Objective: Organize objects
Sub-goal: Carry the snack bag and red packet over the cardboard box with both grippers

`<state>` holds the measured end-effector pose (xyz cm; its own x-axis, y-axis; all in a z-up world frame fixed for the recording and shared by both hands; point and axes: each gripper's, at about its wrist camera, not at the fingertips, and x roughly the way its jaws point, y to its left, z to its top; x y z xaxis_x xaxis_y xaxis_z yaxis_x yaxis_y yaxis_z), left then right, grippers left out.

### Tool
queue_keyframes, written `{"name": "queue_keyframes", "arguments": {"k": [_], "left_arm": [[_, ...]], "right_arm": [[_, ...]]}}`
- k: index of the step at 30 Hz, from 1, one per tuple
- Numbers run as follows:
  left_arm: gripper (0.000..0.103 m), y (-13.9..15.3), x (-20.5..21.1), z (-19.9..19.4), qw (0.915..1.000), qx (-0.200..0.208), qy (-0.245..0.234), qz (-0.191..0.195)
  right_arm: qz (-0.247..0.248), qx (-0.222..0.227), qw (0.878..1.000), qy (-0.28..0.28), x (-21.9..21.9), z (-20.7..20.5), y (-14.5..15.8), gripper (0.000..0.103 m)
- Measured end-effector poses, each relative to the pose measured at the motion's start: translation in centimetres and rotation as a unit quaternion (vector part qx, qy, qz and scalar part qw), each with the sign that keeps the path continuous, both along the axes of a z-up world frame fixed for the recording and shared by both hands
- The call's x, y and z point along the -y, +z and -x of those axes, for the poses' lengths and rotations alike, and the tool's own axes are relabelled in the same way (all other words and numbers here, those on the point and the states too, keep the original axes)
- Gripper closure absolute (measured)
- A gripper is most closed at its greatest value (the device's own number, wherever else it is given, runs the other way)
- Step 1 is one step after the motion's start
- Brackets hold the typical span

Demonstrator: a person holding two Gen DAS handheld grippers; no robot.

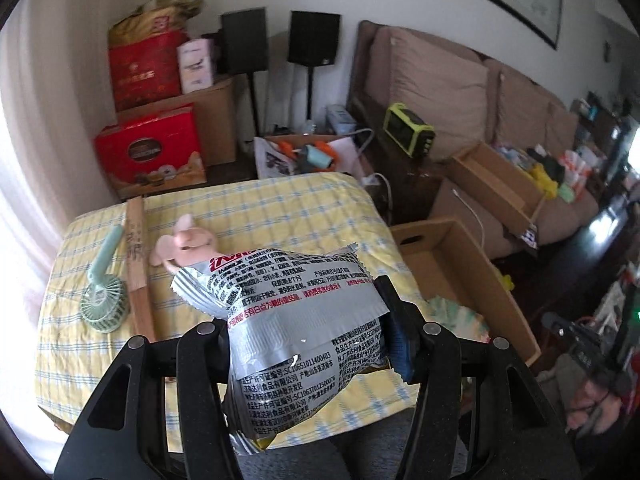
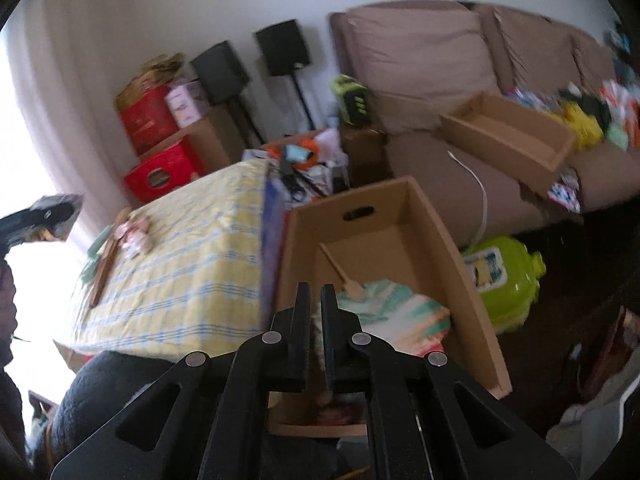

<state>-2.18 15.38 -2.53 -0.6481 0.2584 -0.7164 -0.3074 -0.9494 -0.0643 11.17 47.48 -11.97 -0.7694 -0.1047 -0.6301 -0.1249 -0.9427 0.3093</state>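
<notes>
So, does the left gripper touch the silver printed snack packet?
Touching: in the left wrist view the left gripper clamps the silver printed snack packet from both sides.

A silver packet printed with black and red text fills the foreground above a yellow cloth checked in blue and white. On it lie a mint-green fan, a pink toy and a tan wooden stick. Alongside, a brown box holds mint, peach and white fabric.
</notes>
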Motion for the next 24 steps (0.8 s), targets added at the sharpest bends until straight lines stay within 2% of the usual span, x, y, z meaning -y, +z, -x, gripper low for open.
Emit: {"name": "queue_keyframes", "arguments": {"k": [6, 10, 13, 16, 20, 24], "left_arm": [[0.051, -1.0, -4.3, -1.2, 0.9989, 0.01, -0.046, 0.004], [0.05, -1.9, -10.1, -2.4, 0.995, -0.008, -0.079, 0.06], [0.05, -3.3, -13.2, -2.5, 0.9926, 0.003, -0.096, 0.074], [0.05, -4.7, -16.5, -2.6, 0.9878, -0.007, -0.104, 0.115], [0.051, -6.2, -19.0, -2.7, 0.9833, -0.014, -0.11, 0.145], [0.051, -7.2, -20.2, -2.7, 0.9807, -0.016, -0.114, 0.158]], "right_arm": [[0.021, 0.023, 0.999, -0.043, -3.2, -0.5, -1.3, 0.098], [0.023, 0.032, 0.998, -0.054, -3.8, -0.7, -1.9, 0.098], [0.023, 0.036, 0.998, -0.055, -4.0, -0.6, -2.2, 0.097], [0.019, 0.036, 0.998, -0.057, -4.0, -0.7, -2.2, 0.097], [0.018, 0.044, 0.997, -0.065, -4.5, -0.6, -2.7, 0.097], [0.025, 0.054, 0.995, -0.077, -5.4, -0.8, -3.4, 0.097]]}}
